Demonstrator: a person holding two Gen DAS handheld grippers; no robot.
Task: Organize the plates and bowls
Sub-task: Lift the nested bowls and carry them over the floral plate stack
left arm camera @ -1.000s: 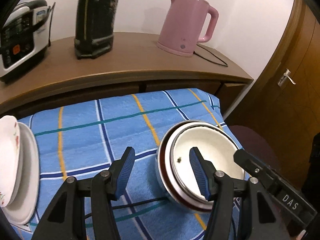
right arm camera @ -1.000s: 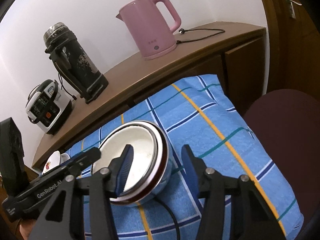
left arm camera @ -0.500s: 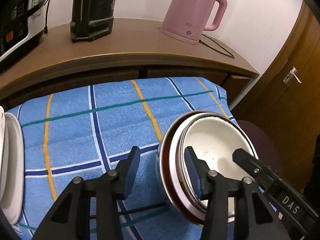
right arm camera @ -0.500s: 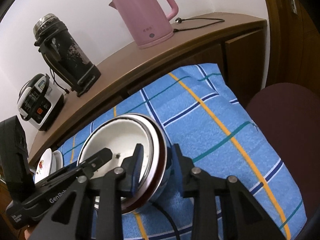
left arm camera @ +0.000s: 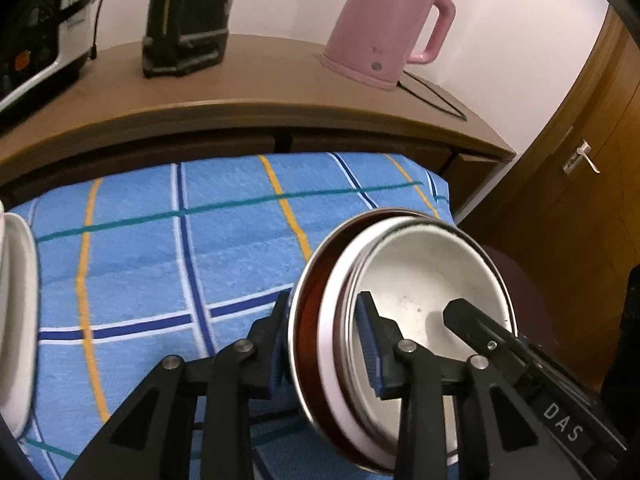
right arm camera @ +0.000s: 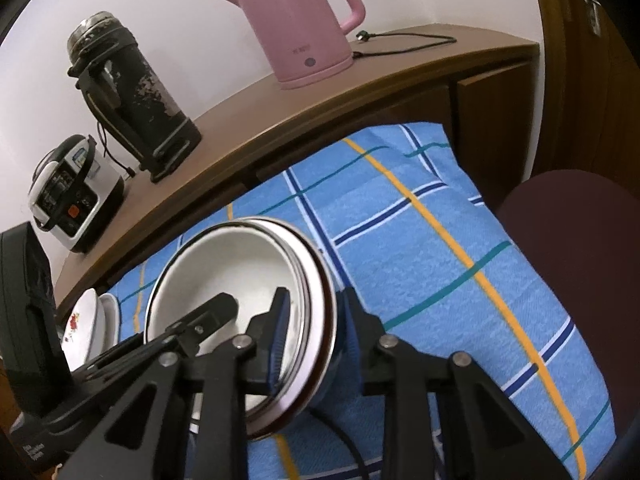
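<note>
A stack of nested bowls (left arm camera: 424, 276), white inside with metal and dark red rims, is held over the blue checked cloth (left arm camera: 160, 240). My left gripper (left arm camera: 324, 344) is shut on the stack's left rim, one finger outside and one inside. My right gripper (right arm camera: 316, 328) is shut on the stack's right rim (right arm camera: 316, 280) the same way. The stack also shows in the right wrist view (right arm camera: 224, 268). White plates (left arm camera: 16, 320) lie at the cloth's left edge; one with a flower print shows in the right wrist view (right arm camera: 80, 328).
A wooden counter (left arm camera: 248, 80) behind the cloth carries a pink kettle (left arm camera: 384, 24) with its cord, a dark flask (left arm camera: 188, 16) and a rice cooker (left arm camera: 44, 28). A dark red chair seat (right arm camera: 572, 248) stands right of the cloth. A wooden door (left arm camera: 580, 184) is far right.
Both grippers have closed from open onto opposite rims of the bowl stack. The stack now sits tilted between them, closer to both cameras.
</note>
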